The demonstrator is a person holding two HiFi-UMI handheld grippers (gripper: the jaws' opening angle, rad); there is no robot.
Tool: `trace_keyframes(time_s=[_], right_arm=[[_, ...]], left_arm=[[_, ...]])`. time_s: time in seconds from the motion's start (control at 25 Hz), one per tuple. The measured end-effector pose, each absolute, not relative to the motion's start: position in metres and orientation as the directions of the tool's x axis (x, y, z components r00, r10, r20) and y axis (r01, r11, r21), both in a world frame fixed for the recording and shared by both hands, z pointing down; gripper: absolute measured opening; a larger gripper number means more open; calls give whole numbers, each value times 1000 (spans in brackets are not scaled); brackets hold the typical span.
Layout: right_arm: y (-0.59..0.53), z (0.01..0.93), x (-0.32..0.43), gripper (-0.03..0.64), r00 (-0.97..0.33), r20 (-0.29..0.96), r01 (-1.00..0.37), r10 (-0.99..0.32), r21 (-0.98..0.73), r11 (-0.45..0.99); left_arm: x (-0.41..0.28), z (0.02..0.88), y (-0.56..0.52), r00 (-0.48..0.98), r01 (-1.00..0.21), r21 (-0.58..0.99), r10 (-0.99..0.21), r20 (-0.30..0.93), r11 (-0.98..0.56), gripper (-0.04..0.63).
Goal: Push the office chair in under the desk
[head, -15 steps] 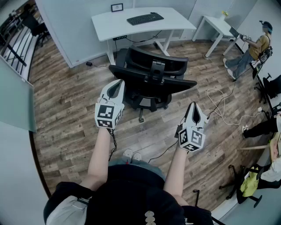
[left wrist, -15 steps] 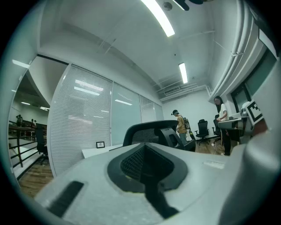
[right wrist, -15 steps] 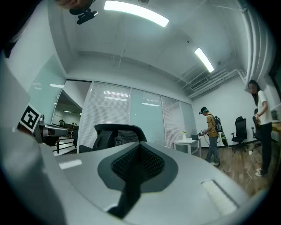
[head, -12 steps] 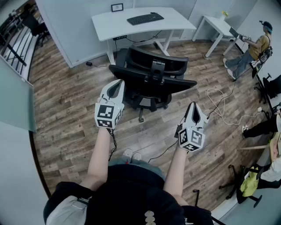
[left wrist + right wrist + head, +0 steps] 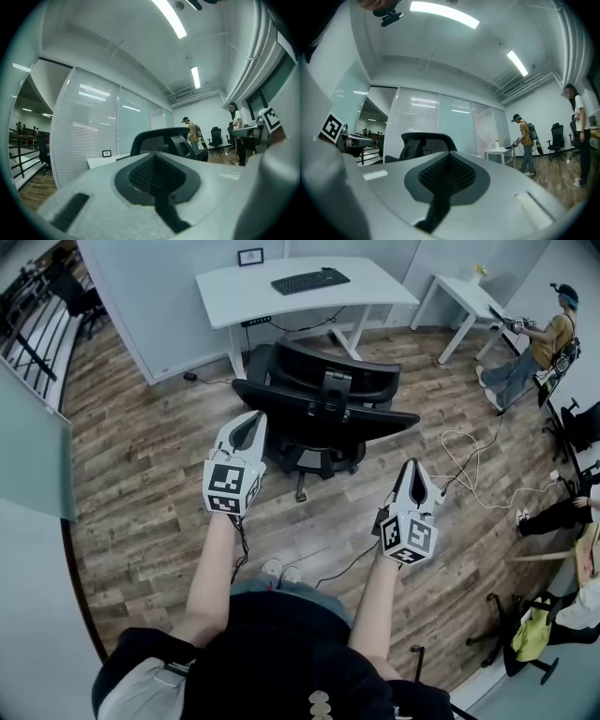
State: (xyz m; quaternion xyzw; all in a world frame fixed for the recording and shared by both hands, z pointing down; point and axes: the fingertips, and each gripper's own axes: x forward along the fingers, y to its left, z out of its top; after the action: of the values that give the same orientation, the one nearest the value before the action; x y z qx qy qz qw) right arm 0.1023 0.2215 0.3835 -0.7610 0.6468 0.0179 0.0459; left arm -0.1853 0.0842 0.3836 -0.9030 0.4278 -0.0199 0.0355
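Both jaws closed: left gripper [image 5: 250,420], right gripper [image 5: 415,467] behind office chair [image 5: 319,409], apart.

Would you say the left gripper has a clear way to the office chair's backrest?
Probably yes: the left gripper, jaws shut, sits close beside the backrest at its left end, and nothing shows between them.

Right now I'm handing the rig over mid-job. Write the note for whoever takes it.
Left gripper: shut, empty, held level, close to the left side of the chair back; no contact shows.
Right gripper: shut, empty, held level, farther back from the chair, to its right.
Chair: out on the floor in front of the desk, its back toward us.
Done: nothing of the push yet.
Left: set both grippers against the chair back and push it in under the desk.
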Motion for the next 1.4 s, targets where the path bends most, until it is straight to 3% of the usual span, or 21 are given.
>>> trace_keyframes(time_s=[1.4], right_arm=[[159,401,117,8,-34,-76,-999,-997,-25,36]], left_arm=[[-170,409,66,579,-809,-82,-813,58,-582,6]])
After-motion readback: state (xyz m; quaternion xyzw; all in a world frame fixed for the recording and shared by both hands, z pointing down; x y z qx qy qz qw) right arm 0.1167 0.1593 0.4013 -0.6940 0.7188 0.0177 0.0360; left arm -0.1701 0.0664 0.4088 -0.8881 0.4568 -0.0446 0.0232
